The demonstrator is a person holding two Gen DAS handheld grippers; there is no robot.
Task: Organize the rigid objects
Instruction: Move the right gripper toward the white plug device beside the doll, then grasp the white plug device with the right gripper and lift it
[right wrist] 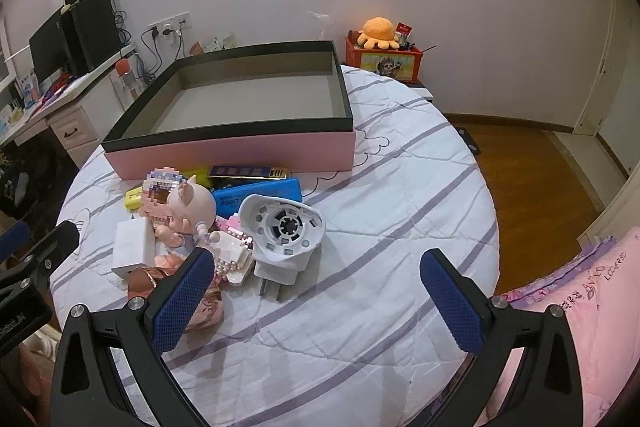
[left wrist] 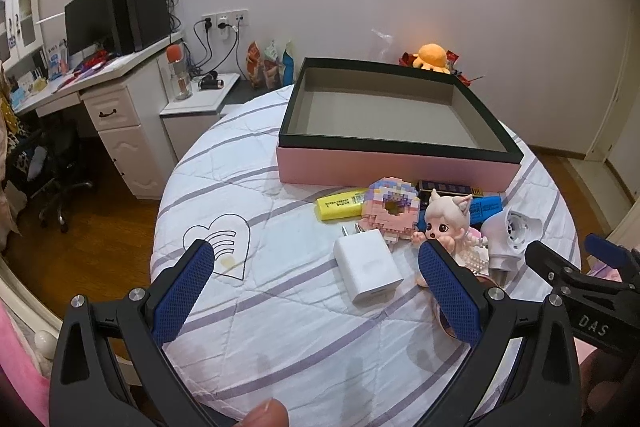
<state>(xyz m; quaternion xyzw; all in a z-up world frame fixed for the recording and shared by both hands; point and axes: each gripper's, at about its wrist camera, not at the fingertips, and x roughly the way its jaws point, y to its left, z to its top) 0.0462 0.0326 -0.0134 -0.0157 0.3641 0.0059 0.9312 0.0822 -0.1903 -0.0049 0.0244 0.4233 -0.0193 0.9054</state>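
A pink box [left wrist: 396,167] with a black rim stands open and empty at the back of the round bed; it also shows in the right wrist view [right wrist: 240,151]. In front of it lies a pile: a white charger [left wrist: 368,271], a yellow highlighter [left wrist: 340,205], a pink brick model [left wrist: 394,213], a doll figure [left wrist: 444,223], a blue box [right wrist: 260,193] and a white plug device [right wrist: 286,231]. My left gripper [left wrist: 316,287] is open above the charger. My right gripper [right wrist: 318,291] is open near the plug device's near side. Both are empty.
The bed has a white quilt with purple stripes [right wrist: 380,227]. A desk with a monitor [left wrist: 90,23] stands to the left. An orange plush [right wrist: 378,33] sits on a red box beyond the bed. A pink pillow [right wrist: 580,299] lies at right. Wooden floor surrounds the bed.
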